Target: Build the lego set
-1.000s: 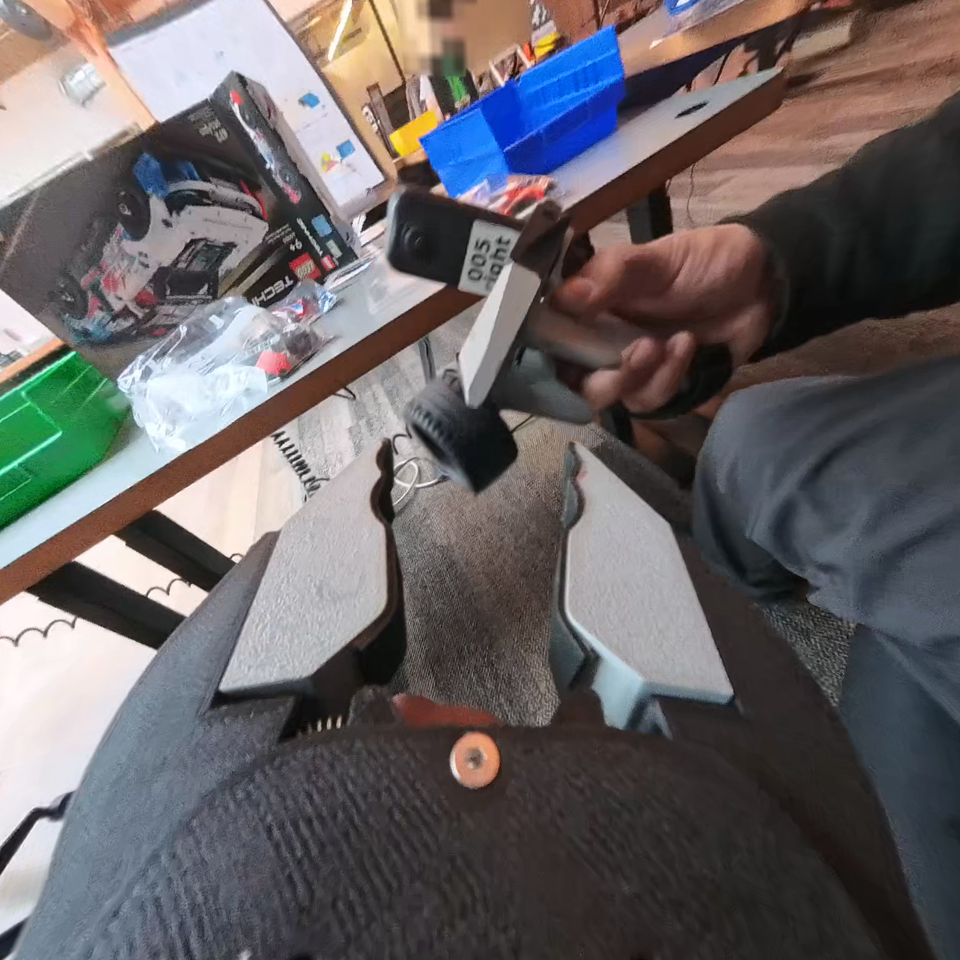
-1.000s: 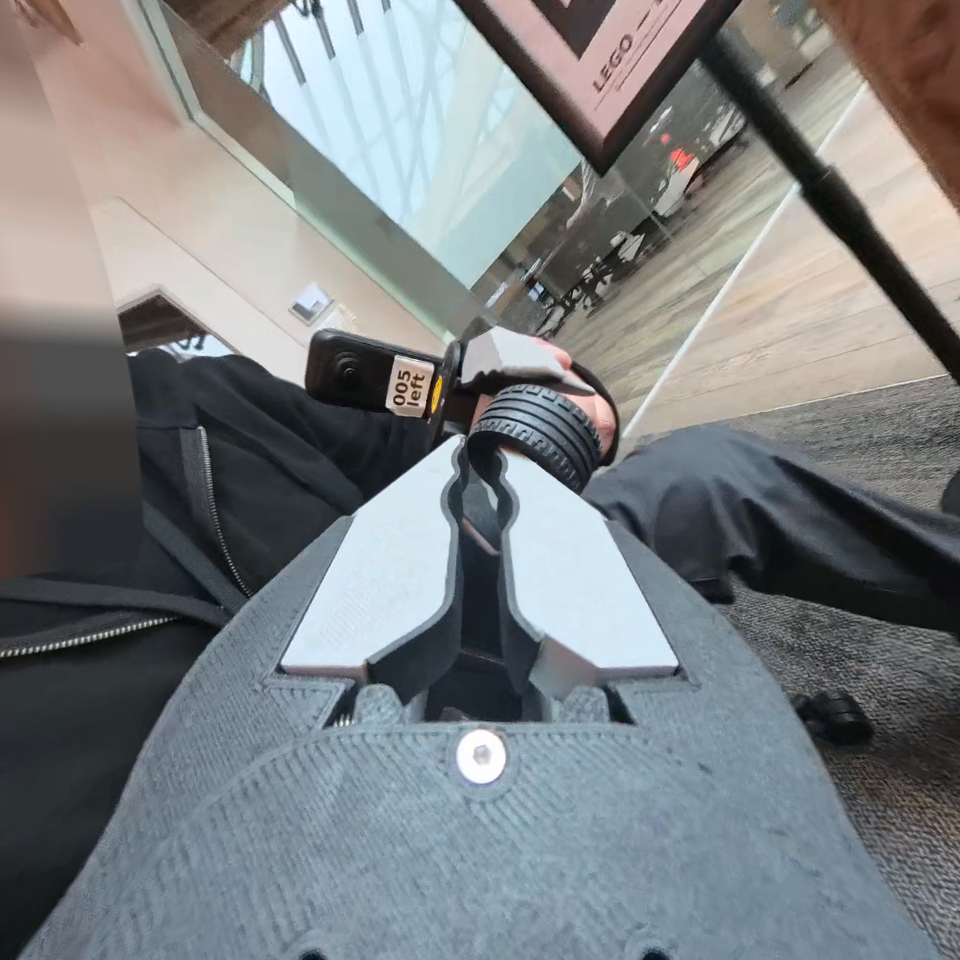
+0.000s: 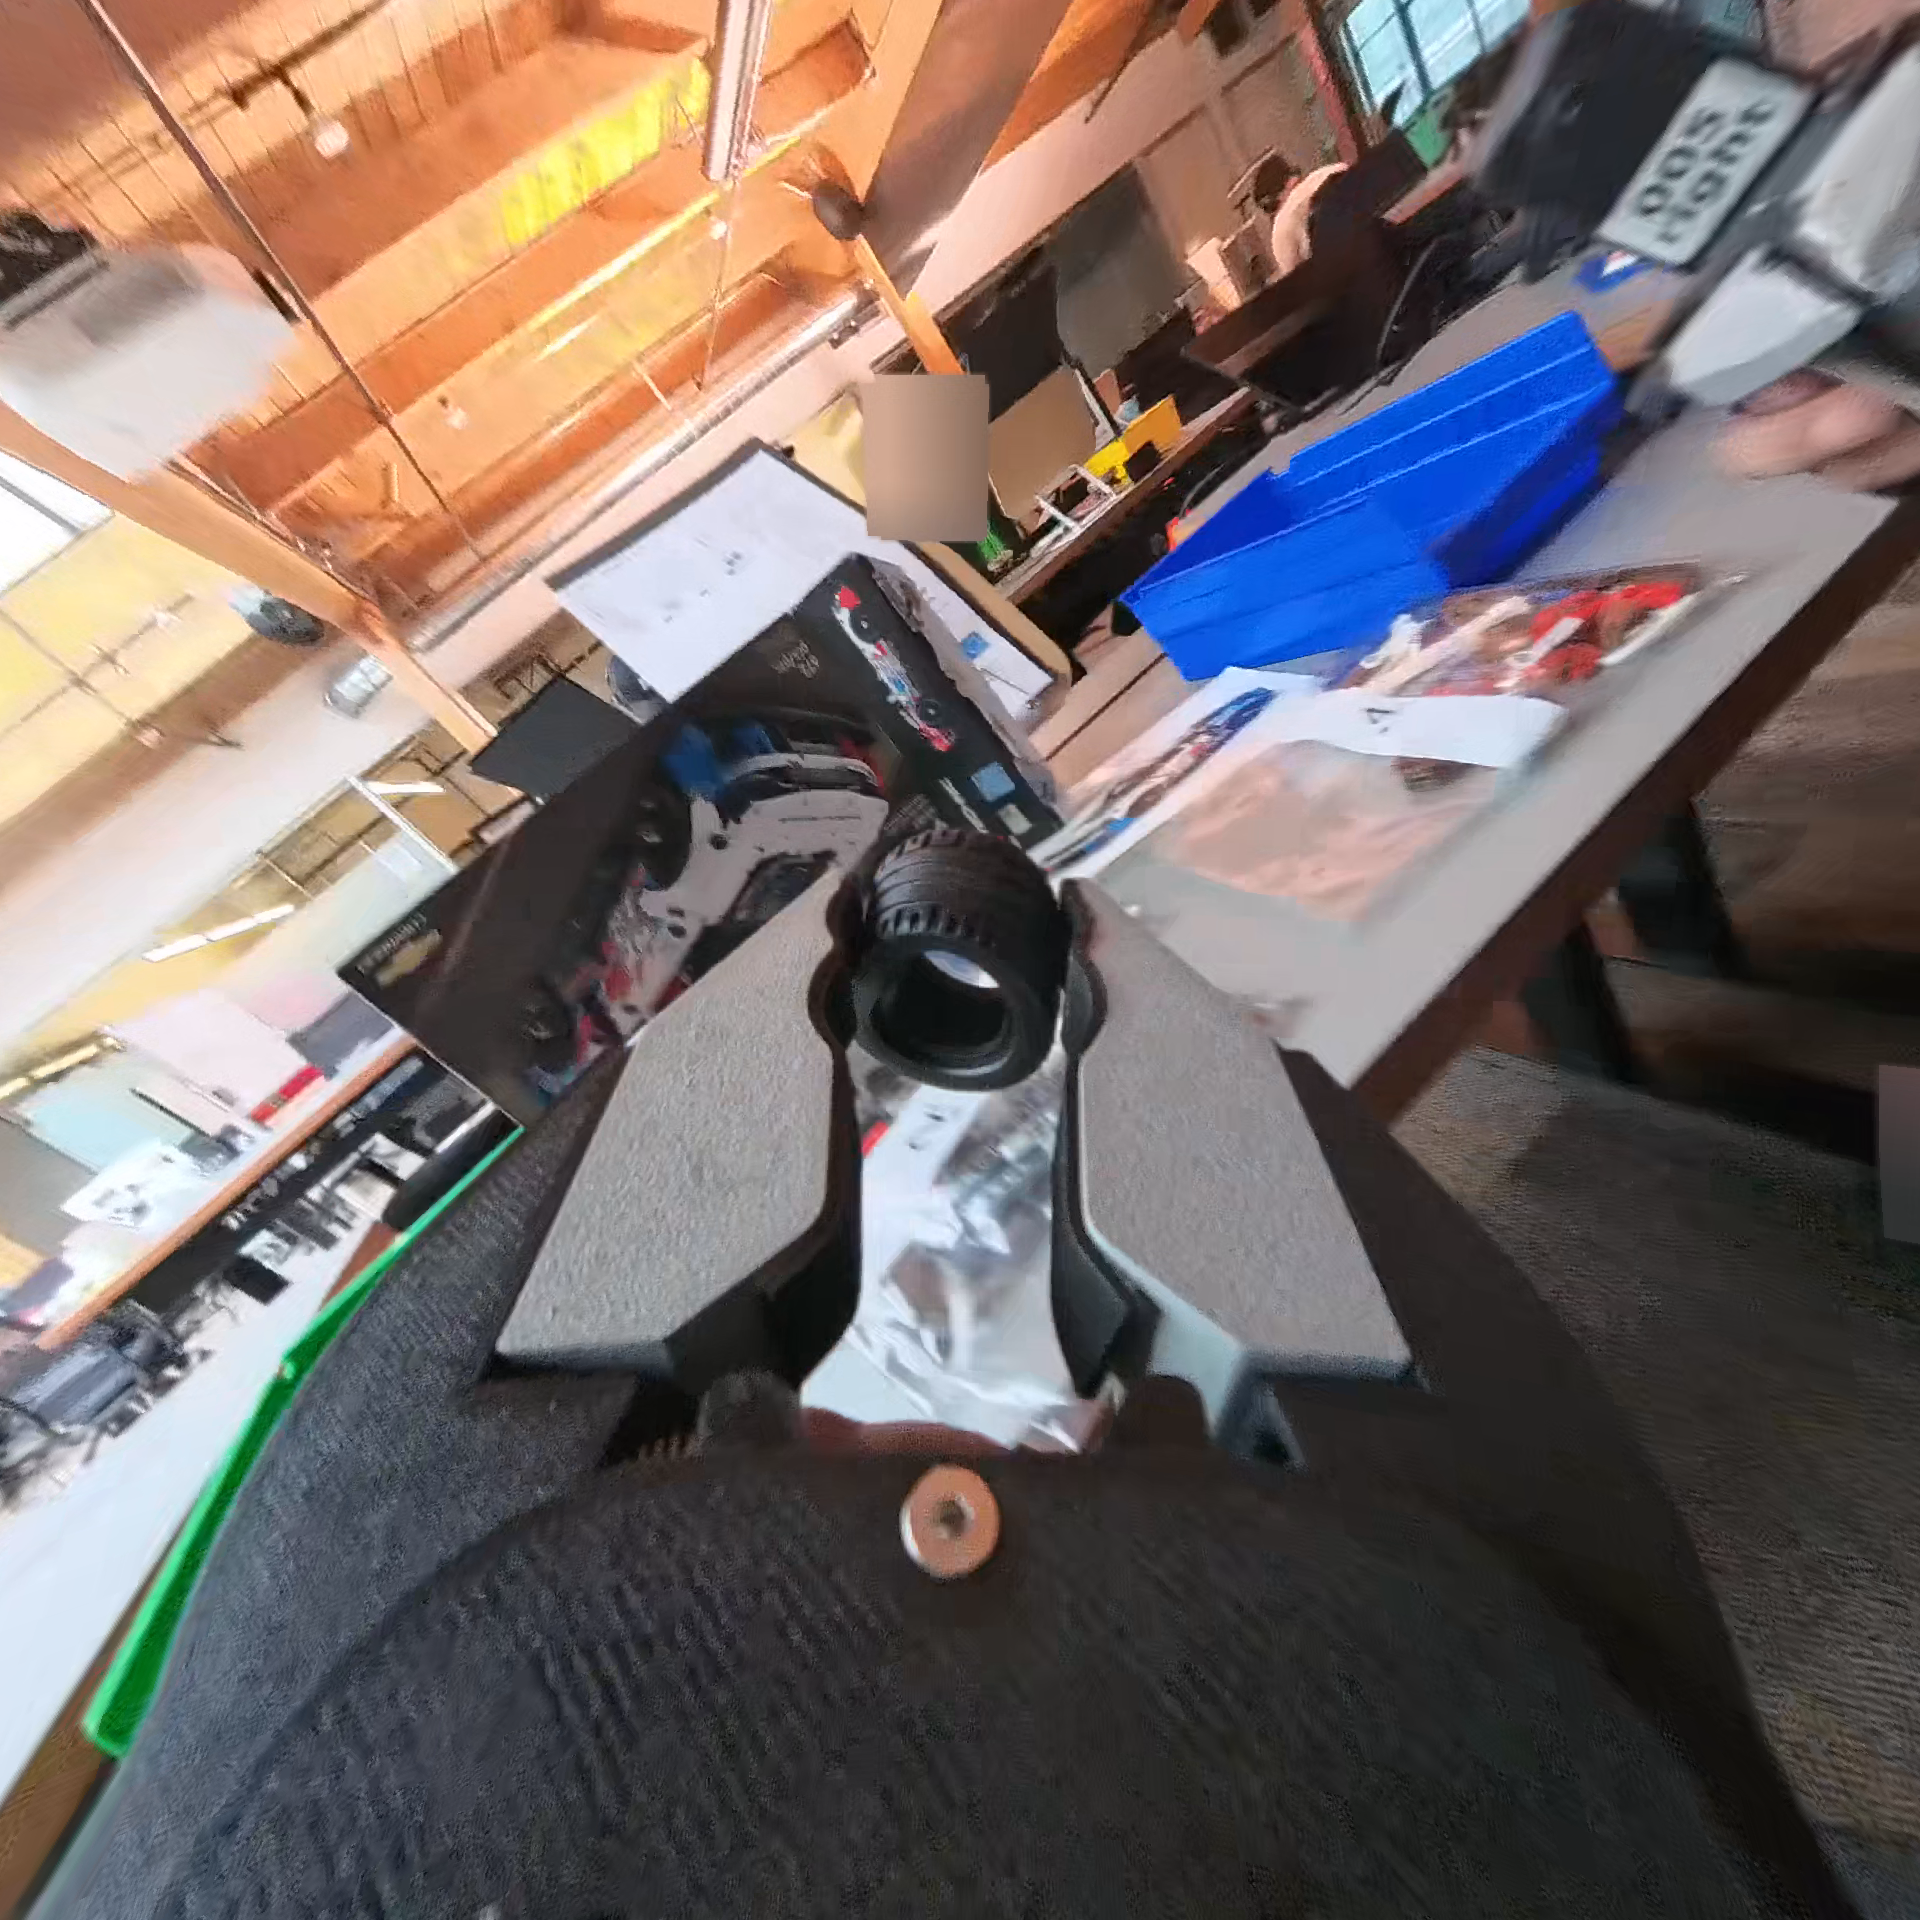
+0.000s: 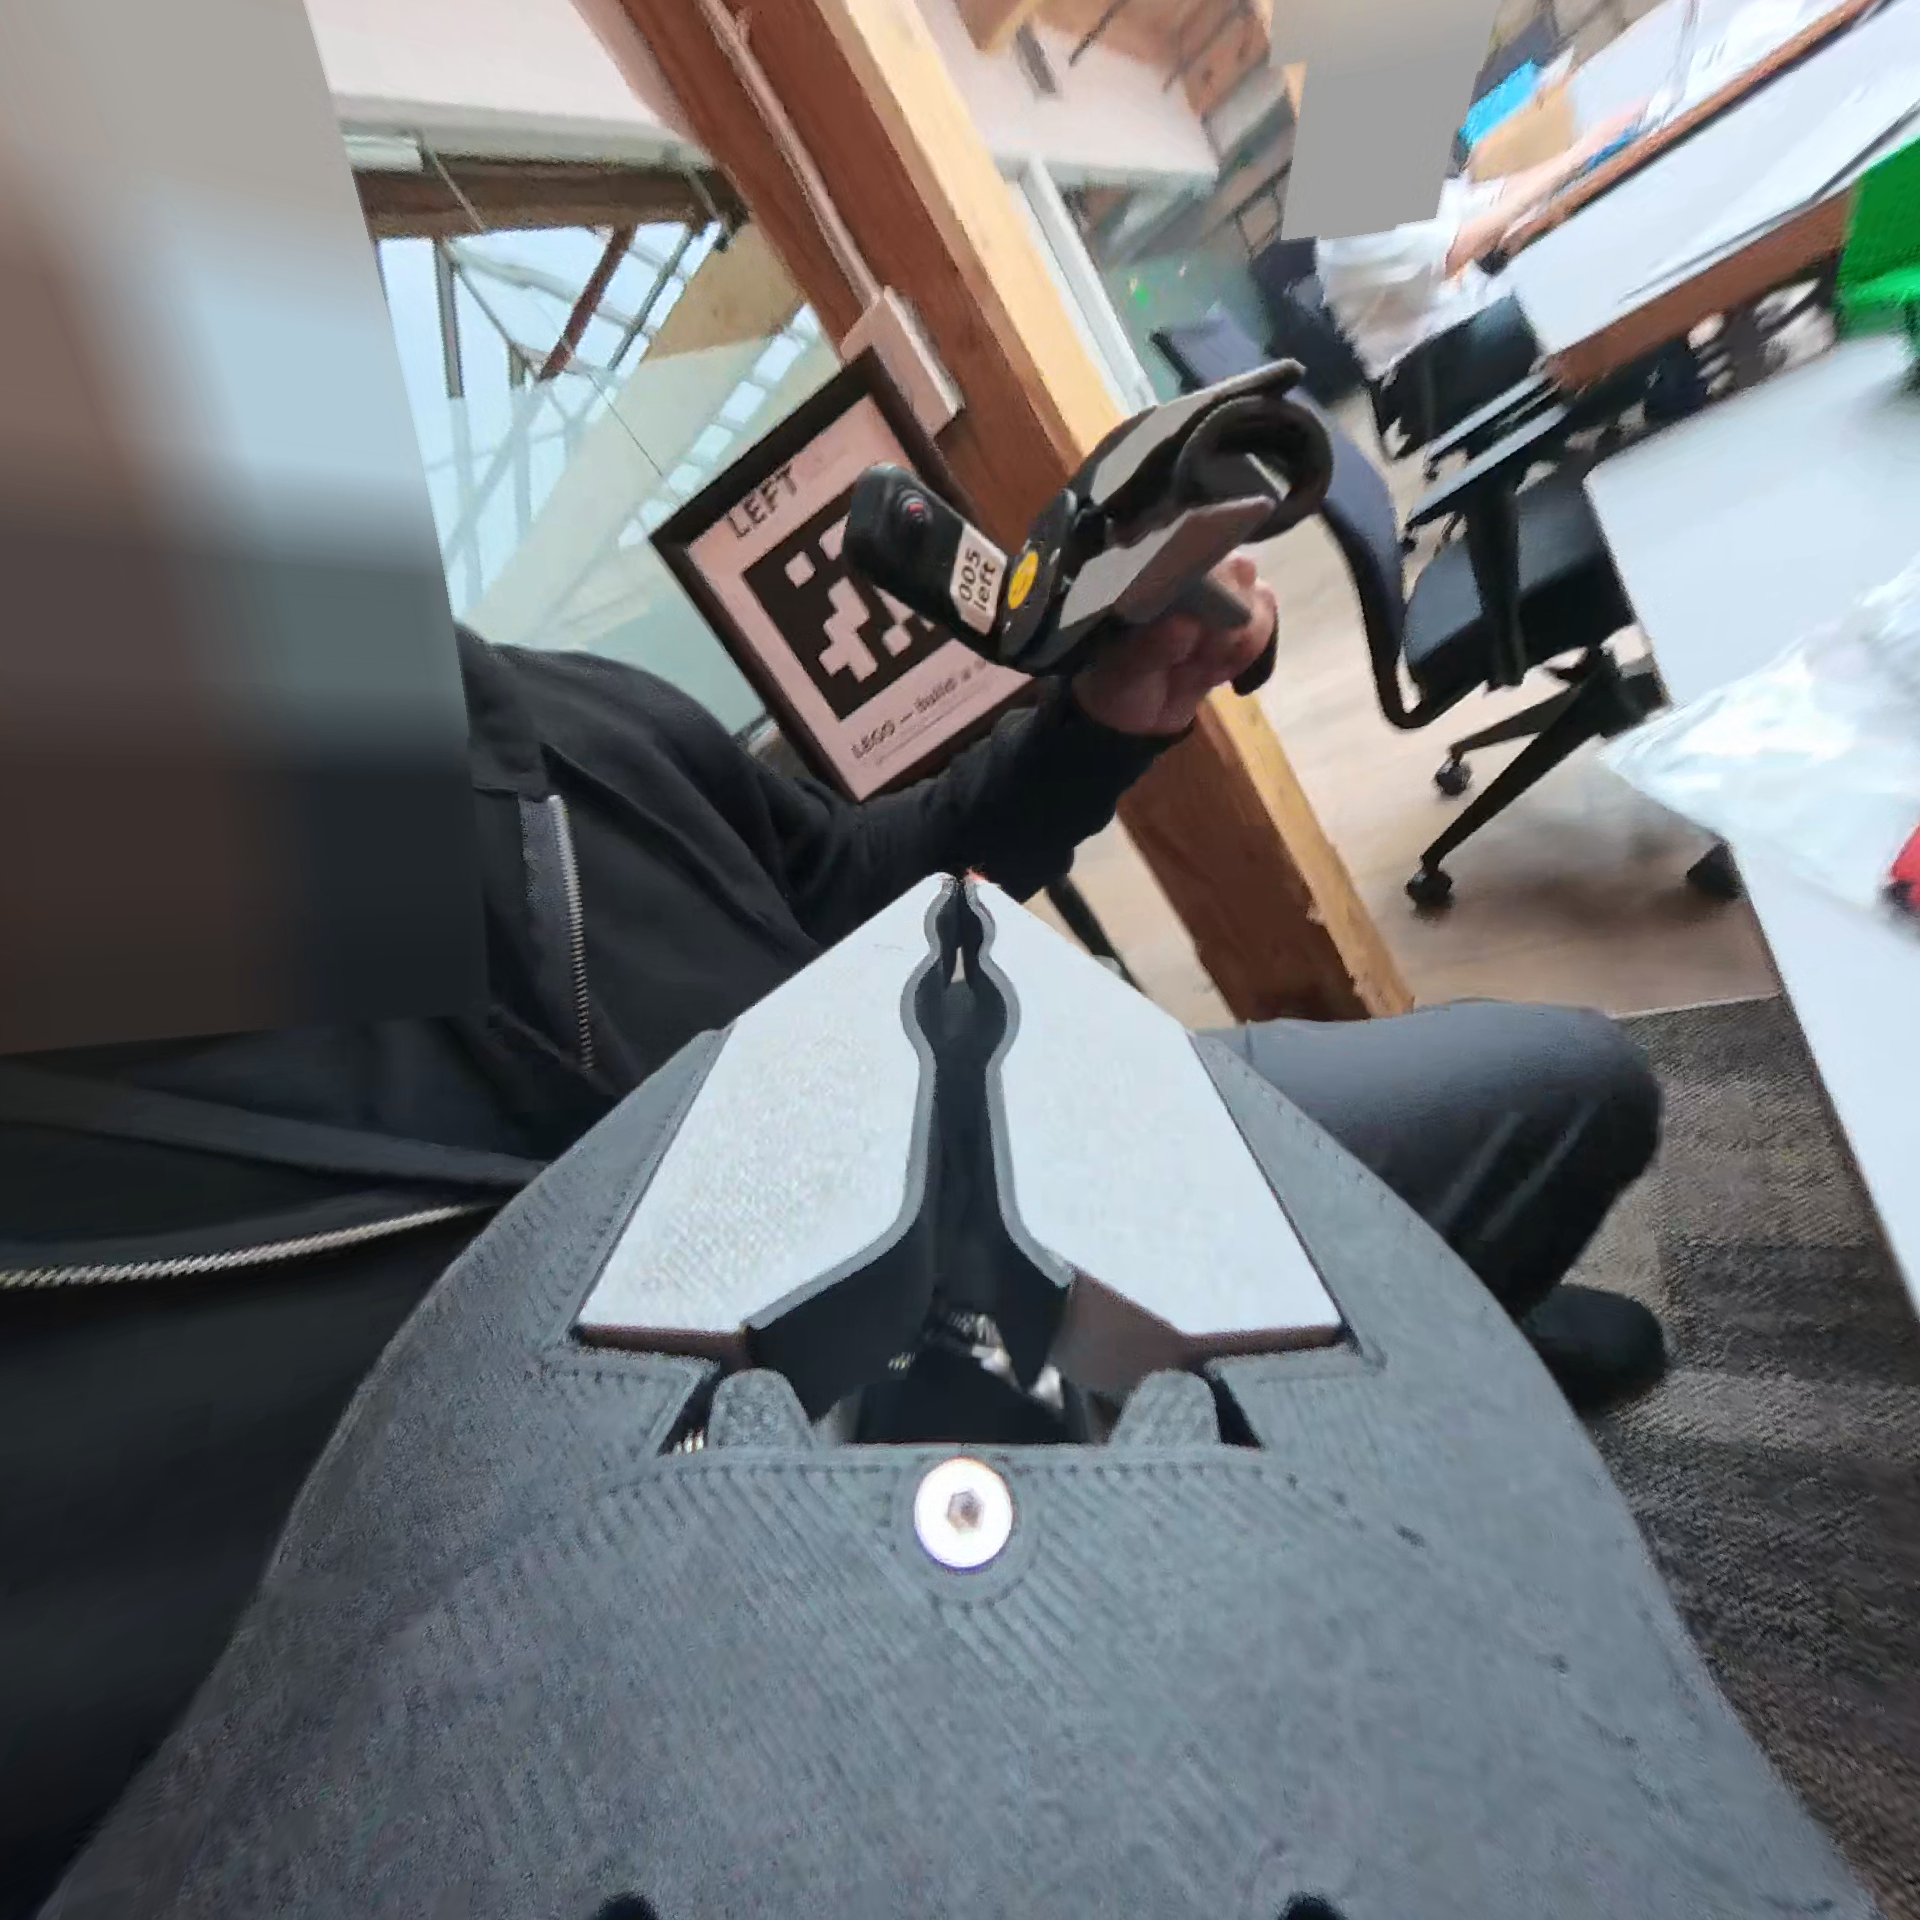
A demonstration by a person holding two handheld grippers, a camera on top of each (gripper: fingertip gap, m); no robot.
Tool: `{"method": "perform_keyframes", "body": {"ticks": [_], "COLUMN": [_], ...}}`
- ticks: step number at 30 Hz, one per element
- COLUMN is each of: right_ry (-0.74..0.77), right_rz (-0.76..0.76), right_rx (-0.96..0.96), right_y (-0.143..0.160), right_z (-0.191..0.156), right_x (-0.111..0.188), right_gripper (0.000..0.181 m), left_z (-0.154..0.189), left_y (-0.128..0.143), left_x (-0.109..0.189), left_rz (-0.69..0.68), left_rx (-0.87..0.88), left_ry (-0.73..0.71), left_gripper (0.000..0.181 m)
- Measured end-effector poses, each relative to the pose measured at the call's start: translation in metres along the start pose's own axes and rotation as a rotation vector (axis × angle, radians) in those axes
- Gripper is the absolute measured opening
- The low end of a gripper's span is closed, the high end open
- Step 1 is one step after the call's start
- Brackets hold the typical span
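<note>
One tyre sits pinched in the left gripper jaws, raised before the box and counter. The right gripper has its jaws closed, empty. Likely step: fitting the tyre; next needs a rim.

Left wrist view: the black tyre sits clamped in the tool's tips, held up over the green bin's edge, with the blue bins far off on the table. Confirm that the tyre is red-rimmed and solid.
Wrong on one point. The left wrist view shows the black tyre hollow, with no rim inside; you see through its bore. The rest stands: the left tool clamps it, with the blue bins far off on the table.
</note>
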State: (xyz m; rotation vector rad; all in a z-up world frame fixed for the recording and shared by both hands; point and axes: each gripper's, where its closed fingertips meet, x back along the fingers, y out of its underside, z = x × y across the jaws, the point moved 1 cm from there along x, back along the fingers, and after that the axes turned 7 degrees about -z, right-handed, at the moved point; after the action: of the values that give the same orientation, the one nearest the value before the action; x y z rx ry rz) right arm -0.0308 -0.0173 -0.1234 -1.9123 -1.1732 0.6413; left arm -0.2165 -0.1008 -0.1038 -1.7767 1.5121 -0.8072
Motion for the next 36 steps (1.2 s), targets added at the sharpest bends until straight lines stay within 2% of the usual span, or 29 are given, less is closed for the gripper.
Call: {"method": "perform_keyframes", "body": {"ticks": [2, 5, 7, 8, 10, 12, 15, 17, 18, 20, 22, 24, 26, 27, 29, 30, 31, 32, 34, 36], "right_ry": [0.001, 0.058, 0.111, 0.132, 0.174, 0.202, 0.271, 0.311, 0.325, 0.349, 0.368, 0.402, 0.460, 0.512, 0.651, 0.682, 0.680, 0.660, 0.598, 0.519], "right_rz": [0.010, 0.012, -0.011, -0.023, -0.008, 0.025, 0.068, 0.098, 0.114, 0.144, 0.164, 0.163, 0.144, 0.122, 0.067, 0.071, 0.094, 0.124, 0.209, 0.280], "right_rx": [0.005, 0.039, 0.051, 0.044, 0.008, -0.026, -0.060, -0.065, -0.064, -0.060, -0.054, -0.048, -0.046, -0.044, -0.036, -0.026, -0.015, -0.002, 0.031, 0.016], "right_y": [-0.001, 0.001, 0.009, 0.012, 0.014, 0.010, 0.002, -0.006, -0.010, -0.018, -0.025, -0.028, -0.026, -0.020, -0.002, 0.007, 0.014, 0.022, 0.037, 0.050], "right_z": [0.002, 0.011, 0.018, 0.022, 0.031, 0.037, 0.046, 0.051, 0.052, 0.055, 0.057, 0.058, 0.061, 0.065, 0.077, 0.080, 0.082, 0.083, 0.086, 0.090], "right_x": [0.002, 0.003, 0.006, 0.009, 0.017, 0.025, 0.034, 0.038, 0.038, 0.038, 0.036, 0.035, 0.037, 0.039, 0.047, 0.048, 0.047, 0.044, 0.037, 0.028], "right_gripper": [0.000, 0.000, 0.000, 0.000, 0.000, 0.000, 0.000, 0.000, 0.000, 0.000, 0.000, 0.000, 0.000, 0.000, 0.000, 0.000, 0.001, 0.003, 0.004, 0.007], "left_z": [-0.007, -0.011, -0.031, -0.052, -0.117, -0.203, -0.286, -0.306, -0.305, -0.284, -0.279, -0.284, -0.296, -0.293, -0.278, -0.259, -0.228, -0.190, -0.109, -0.045], "left_y": [-0.008, -0.007, 0.006, 0.020, 0.065, 0.110, 0.205, 0.266, 0.289, 0.320, 0.330, 0.324, 0.308, 0.286, 0.224, 0.190, 0.156, 0.123, 0.061, 0.013], "left_x": [-0.012, -0.028, -0.039, -0.046, -0.068, -0.088, -0.118, -0.131, -0.139, -0.154, -0.170, -0.179, -0.171, -0.164, -0.144, -0.128, -0.111, -0.093, -0.057, -0.034], "left_rz": [0.017, -0.012, -0.064, -0.121, -0.321, -0.509, -0.928, -1.178, -1.242, -1.294, -1.249, -1.164, -1.129, -1.058, -0.826, -0.707, -0.582, -0.460, -0.190, 0.093], "left_rx": [-0.065, -0.198, -0.253, -0.269, -0.261, -0.233, 0.048, 0.199, 0.257, 0.410, 0.513, 0.517, 0.456, 0.438, 0.446, 0.471, 0.504, 0.549, 0.674, 0.832], "left_ry": [0.023, 0.005, -0.005, -0.013, -0.048, -0.162, -0.102, -0.034, 0.009, 0.138, 0.137, 0.075, -0.033, -0.036, -0.038, -0.006, 0.072, 0.170, 0.372, 0.475], "left_gripper": [0.036, 0.038, 0.038, 0.039, 0.041, 0.043, 0.046, 0.047, 0.048, 0.063, 0.083, 0.094, 0.092, 0.090, 0.085, 0.083, 0.089, 0.086, 0.065, 0.047]}}
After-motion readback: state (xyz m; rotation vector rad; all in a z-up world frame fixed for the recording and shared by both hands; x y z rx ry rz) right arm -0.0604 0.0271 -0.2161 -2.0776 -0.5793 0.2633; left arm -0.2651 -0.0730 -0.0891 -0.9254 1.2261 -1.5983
